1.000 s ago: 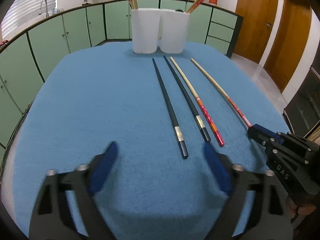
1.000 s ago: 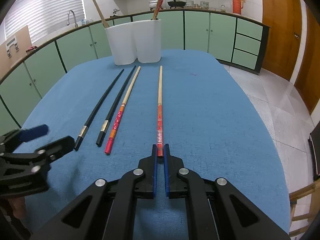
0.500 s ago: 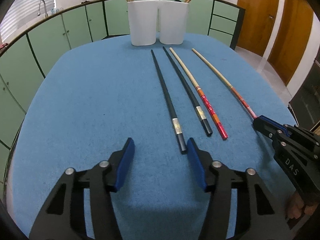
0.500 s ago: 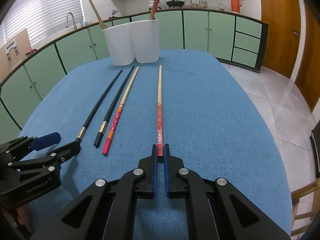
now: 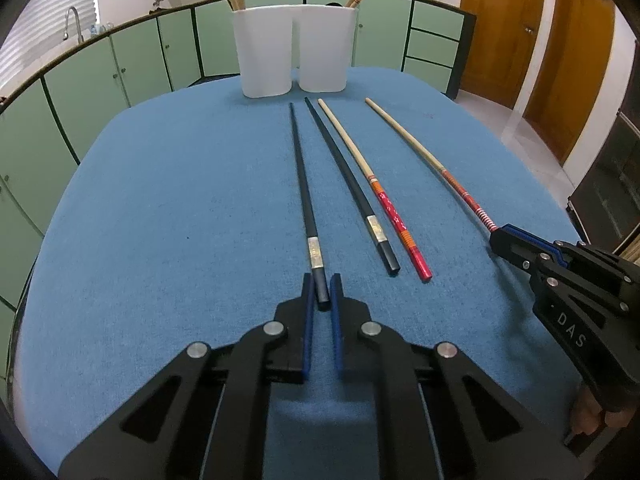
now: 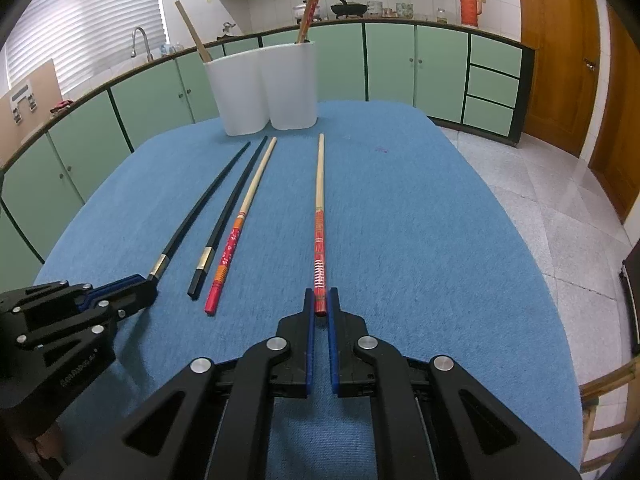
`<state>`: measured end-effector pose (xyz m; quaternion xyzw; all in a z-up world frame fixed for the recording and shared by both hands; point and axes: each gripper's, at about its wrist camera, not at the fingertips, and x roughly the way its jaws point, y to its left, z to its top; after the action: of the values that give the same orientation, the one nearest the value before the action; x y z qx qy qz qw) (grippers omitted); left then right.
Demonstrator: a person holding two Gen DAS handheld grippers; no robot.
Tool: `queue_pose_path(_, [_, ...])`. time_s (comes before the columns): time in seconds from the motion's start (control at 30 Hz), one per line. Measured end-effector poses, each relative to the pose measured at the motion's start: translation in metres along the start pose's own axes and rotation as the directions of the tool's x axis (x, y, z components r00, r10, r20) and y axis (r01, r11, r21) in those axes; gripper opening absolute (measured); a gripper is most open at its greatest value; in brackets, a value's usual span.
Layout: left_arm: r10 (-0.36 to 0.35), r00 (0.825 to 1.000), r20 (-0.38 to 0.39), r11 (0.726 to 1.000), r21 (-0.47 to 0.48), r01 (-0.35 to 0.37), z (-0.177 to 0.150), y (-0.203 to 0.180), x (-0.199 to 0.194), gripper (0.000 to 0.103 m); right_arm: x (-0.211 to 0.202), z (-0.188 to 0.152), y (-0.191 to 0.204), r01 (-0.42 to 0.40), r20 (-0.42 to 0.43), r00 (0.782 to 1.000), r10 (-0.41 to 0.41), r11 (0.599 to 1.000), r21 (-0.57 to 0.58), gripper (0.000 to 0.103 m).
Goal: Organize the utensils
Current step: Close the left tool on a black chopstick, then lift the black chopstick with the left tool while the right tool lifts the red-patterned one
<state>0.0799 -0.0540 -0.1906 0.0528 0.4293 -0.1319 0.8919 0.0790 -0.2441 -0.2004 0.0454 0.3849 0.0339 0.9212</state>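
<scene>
Several chopsticks lie on the blue table cloth (image 5: 160, 240). My left gripper (image 5: 321, 292) is shut on the near end of the left black chopstick (image 5: 302, 184). A second black chopstick (image 5: 348, 184) and a red-and-bamboo chopstick (image 5: 372, 184) lie just right of it. My right gripper (image 6: 320, 304) is shut on the near red end of another red-and-bamboo chopstick (image 6: 319, 208), which also shows in the left wrist view (image 5: 424, 156). Both held chopsticks rest on the cloth. Two white holder cups (image 5: 292, 52) stand at the far edge with chopsticks in them.
Green kitchen cabinets (image 6: 400, 68) ring the table. A sink tap (image 6: 140, 40) is at the back left. Wooden doors (image 5: 496, 32) and tiled floor (image 6: 540, 200) lie to the right, a wooden chair (image 6: 608, 400) by the near right edge.
My left gripper moved forward and closed from wide open onto the left black chopstick's end. My right gripper stayed shut on its red-and-bamboo chopstick.
</scene>
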Motion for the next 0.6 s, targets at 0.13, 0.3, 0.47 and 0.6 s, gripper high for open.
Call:
queue_pose_path(0.13, [0.013, 1.000, 0.027, 1.000, 0.016, -0.013, 0.003, 0.002, -0.012, 0.006, -0.008, 0.003, 0.002, 0.009, 0.022, 1.000, -0.009, 1.000, -0.013, 0.006])
queue_pose_path(0.3, [0.032, 0.995, 0.091, 0.999, 0.036, -0.035, 0.012, 0.003, -0.036, 0.006, -0.023, 0.013, 0.000, 0.017, 0.058, 0.998, -0.016, 1.000, -0.023, 0.006])
queue_pose_path(0.47, [0.038, 0.987, 0.157, 0.998, 0.041, -0.045, 0.026, 0.006, -0.061, 0.006, -0.045, 0.030, 0.000, 0.011, 0.118, 0.993, -0.008, 0.999, -0.031, 0.006])
queue_pose_path(0.6, [0.036, 0.977, 0.210, 0.998, 0.040, -0.046, 0.040, 0.009, -0.082, 0.006, -0.061, 0.047, 0.000, 0.006, 0.165, 0.986, 0.000, 0.999, -0.033, 0.006])
